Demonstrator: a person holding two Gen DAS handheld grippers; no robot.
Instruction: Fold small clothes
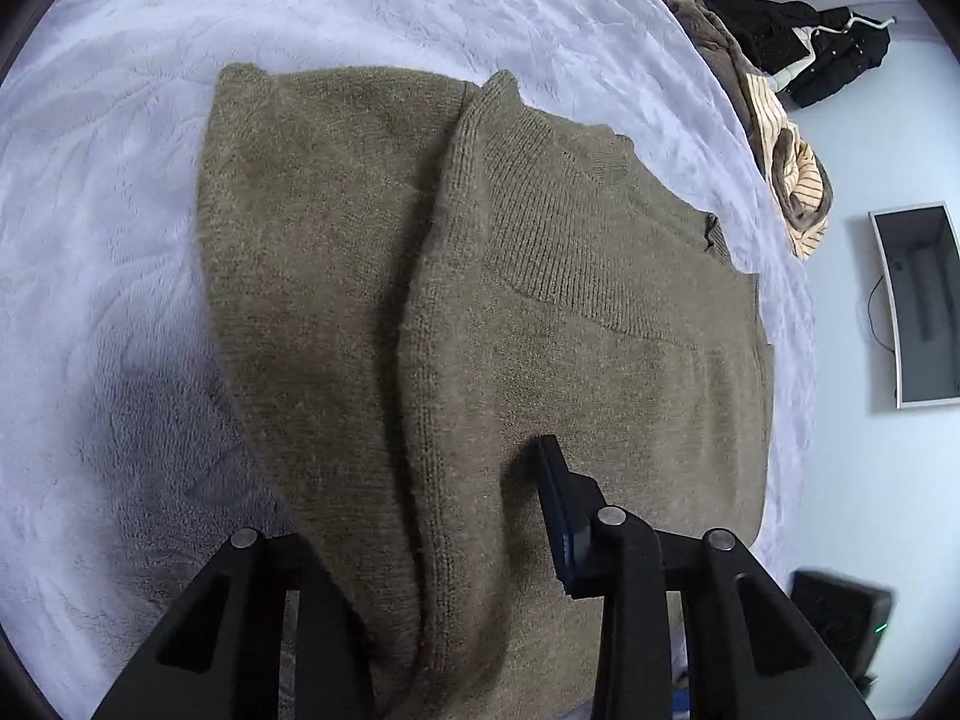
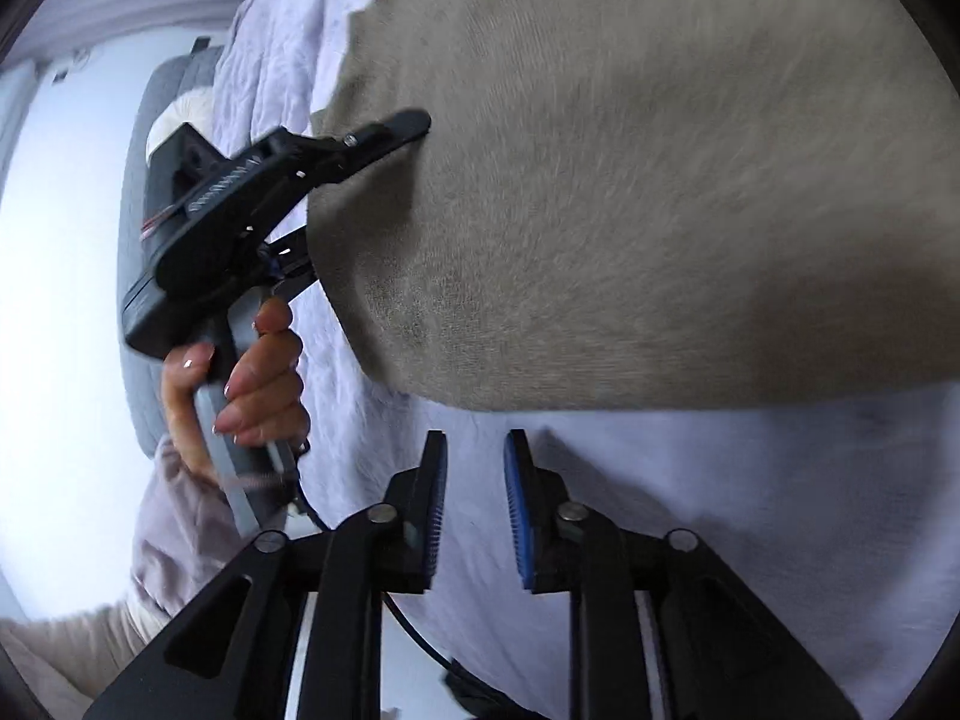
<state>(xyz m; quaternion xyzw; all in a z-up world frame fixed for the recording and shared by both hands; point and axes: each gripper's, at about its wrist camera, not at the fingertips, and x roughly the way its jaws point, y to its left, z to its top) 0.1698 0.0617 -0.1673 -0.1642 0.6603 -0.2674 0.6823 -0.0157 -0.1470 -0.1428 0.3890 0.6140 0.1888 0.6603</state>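
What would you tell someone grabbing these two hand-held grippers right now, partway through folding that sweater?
Left gripper: closed on the near edge of the olive sweater.
Right gripper: open and empty, above the white blanket beside the sweater.
Sweater: lies on the blanket, with one side already folded over.
Left to do: the remaining folds, probably starting from the edge the left gripper holds.

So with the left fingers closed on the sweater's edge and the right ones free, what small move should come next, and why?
Probably carry the held edge across with the left gripper to finish this fold: its fingers pinch the olive sweater, which already lies doubled on the white blanket. The right gripper is open over bare blanket and could press the sweater down.
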